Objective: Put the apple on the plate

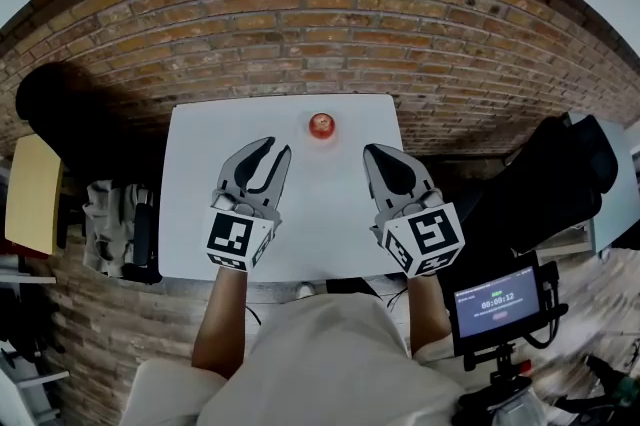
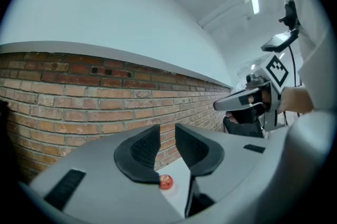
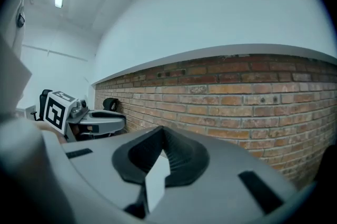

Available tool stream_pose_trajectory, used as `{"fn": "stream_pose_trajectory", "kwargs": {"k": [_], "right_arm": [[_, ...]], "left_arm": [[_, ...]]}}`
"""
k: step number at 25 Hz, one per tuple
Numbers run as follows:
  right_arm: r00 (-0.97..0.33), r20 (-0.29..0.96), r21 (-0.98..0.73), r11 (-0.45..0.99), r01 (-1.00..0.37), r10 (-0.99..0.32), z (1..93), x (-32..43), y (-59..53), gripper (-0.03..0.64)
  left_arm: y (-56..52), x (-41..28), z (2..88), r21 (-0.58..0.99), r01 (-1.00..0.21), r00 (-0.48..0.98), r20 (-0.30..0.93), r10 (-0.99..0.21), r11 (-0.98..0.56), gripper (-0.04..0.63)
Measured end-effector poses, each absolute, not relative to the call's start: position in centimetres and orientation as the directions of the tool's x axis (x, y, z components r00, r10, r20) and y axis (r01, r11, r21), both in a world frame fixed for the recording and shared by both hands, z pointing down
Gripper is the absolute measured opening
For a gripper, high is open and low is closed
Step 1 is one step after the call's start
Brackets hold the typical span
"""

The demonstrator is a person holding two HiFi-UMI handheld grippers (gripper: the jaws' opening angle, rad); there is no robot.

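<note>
My left gripper point(image 1: 277, 147) has its jaws a narrow gap apart with nothing between them. My right gripper point(image 1: 372, 151) has its jaws together, empty. Both hang over the white table point(image 1: 200, 214). The red apple point(image 1: 321, 125) sits at the table's far edge, and the brick wall point(image 1: 300, 14) rises behind the table.

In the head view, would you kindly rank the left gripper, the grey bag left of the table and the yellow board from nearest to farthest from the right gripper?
Measured from the right gripper:
1. The left gripper, just beside it over the table.
2. The grey bag, past the table's left edge.
3. The yellow board, at the far left.
</note>
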State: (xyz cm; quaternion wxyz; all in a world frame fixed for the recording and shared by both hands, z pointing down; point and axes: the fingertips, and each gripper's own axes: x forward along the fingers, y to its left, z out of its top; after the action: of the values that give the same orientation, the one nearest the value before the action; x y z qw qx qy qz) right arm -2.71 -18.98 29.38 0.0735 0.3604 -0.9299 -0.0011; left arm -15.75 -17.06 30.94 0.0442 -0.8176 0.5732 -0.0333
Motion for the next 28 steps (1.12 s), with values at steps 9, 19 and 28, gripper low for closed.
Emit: {"fn": "stream_pose_trajectory", "kwargs": {"k": [9,19,28], "right_arm": [[-0.730,0.088,0.069,0.735,-0.675,-0.678,27.4,-2.6,-18.5,0.002],[-0.728,0.090,0.083,0.733,-0.675,-0.680,26.5,-3.3,-17.9,0.002],[-0.719,0.095,0.089,0.725,-0.682,-0.688,26.6,-3.3,-18.2,0.002]], "left_arm": [[-15.9,-15.1,28.0,-0.134,-0.930,0.349,-0.017,-0.937,-0.343,0.020],[-15.0,-14.2,27.5,-0.149,-0.911,0.390,-0.014,-0.921,-0.384,0.008],[-15.4,-14.1,27.1,-0.157,-0.906,0.400,-0.017,-0.916,-0.393,0.008]]}}
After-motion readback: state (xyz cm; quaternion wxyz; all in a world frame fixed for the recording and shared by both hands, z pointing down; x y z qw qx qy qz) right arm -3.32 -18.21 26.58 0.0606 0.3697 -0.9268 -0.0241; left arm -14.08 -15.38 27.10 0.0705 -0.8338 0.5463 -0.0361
